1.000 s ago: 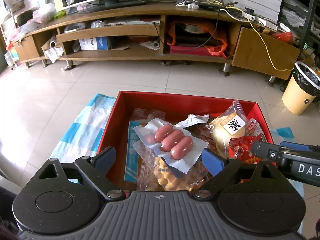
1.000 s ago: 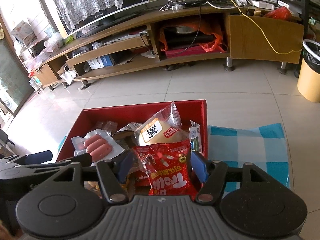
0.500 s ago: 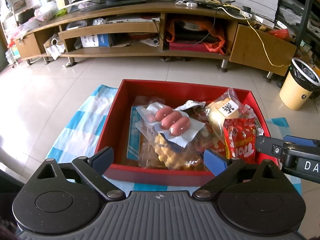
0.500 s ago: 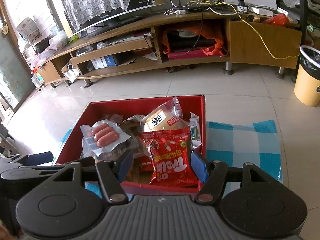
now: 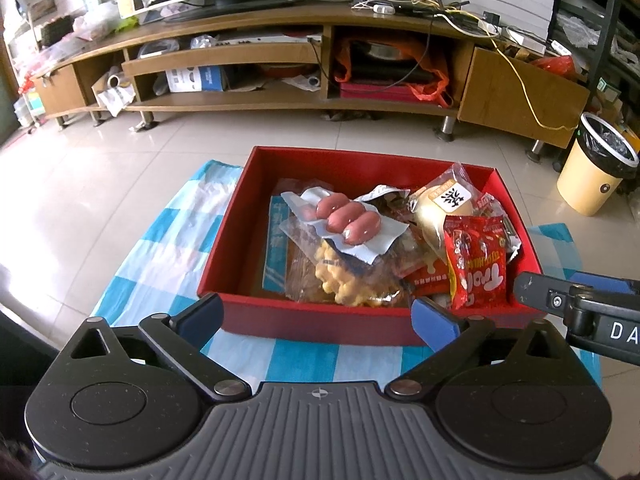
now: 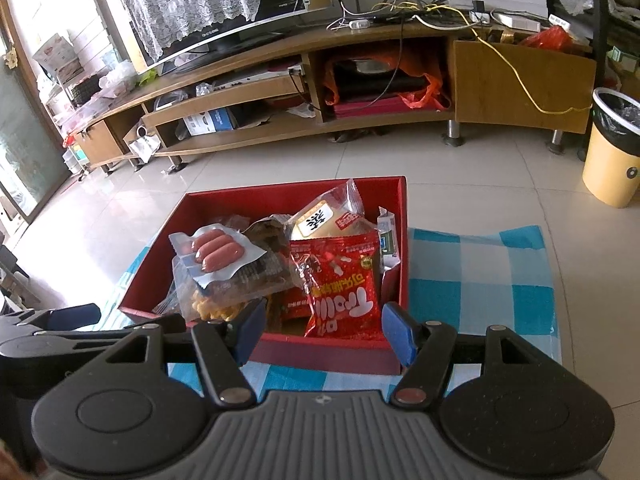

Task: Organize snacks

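A red box (image 5: 236,216) (image 6: 402,248) stands on a blue-and-white checked cloth (image 5: 160,248) (image 6: 480,272) and holds several snack packs. On top lie a sausage pack (image 5: 348,224) (image 6: 218,250), a red snack bag (image 5: 478,268) (image 6: 344,292), a bread pack (image 5: 444,204) (image 6: 320,220) and a bag of yellow twists (image 5: 352,280). My left gripper (image 5: 318,318) is open and empty in front of the box's near wall. My right gripper (image 6: 324,330) is open and empty, near the red bag; its finger shows at the left wrist view's right edge (image 5: 576,304).
The box and cloth sit on a tiled floor (image 5: 80,184). A long wooden TV stand (image 5: 280,60) (image 6: 360,80) with a TV (image 6: 208,4) runs along the back. A yellow waste bin (image 5: 596,168) (image 6: 616,152) stands at the right.
Both grippers have drawn back and up from the box. The red snack bag, earlier between the right fingers, now rests in the box.
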Tool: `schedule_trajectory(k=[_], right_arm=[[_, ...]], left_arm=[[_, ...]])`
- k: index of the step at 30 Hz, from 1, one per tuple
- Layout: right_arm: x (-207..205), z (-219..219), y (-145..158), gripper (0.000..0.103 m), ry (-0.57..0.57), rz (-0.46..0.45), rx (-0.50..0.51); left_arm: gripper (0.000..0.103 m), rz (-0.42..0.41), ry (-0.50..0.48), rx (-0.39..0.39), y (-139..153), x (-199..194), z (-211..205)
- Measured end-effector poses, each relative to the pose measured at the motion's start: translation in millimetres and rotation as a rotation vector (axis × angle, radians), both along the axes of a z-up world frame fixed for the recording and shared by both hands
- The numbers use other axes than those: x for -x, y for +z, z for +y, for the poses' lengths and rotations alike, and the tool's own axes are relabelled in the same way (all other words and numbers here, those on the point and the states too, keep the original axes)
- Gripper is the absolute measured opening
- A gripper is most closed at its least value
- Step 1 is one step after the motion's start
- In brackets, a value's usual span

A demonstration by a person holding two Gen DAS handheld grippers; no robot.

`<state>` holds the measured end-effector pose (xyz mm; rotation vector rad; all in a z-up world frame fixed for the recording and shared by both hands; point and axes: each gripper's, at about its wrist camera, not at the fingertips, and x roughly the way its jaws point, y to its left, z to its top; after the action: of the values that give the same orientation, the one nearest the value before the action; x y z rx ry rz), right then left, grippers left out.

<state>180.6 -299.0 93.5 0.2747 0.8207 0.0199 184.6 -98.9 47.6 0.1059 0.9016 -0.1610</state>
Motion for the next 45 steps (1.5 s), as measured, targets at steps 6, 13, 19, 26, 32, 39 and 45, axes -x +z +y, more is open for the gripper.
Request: schedule_trajectory(k=[6,13,19,26,32,39,45], right_arm=[[13.9,6.7,2.5,0.066,0.008,-0.01,-0.002],[30.2,14.7,5.8,0.066,0.018,-0.023,-0.001],[41.9,17.4,4.9,0.066,0.016,-0.018,0.001],[60.0,17.8,3.2,0.067,-0.002,-0.011,0.003],[74.2,22.1,-1.3,0.068,0.0,0.006,-0.002],[88.1,24.4,-7.8,0.068,-0.011,0.03,-0.002],[98.2,28.6,-10.8,0.068,-0.008,0.04,-0.004]], left_arm=[[0.103,0.001,-0.001,0.0,0.6,7.0,3.1],[0.103,0.003,-0.01,-0.001,-0.7,25.7,9.3],[0.103,0.008,-0.016,-0.001,-0.4,35.5,10.9],[0.103,0.015,-0.01,0.004,-1.1,46.4,15.4],[0.103,0.027,-0.011,0.006,-3.8,61.5,19.7],[0.103,0.031,-0.013,0.024,-2.1,78.0,25.8],[0.103,0.015,-0.02,0.023,1.5,90.3,27.6]])
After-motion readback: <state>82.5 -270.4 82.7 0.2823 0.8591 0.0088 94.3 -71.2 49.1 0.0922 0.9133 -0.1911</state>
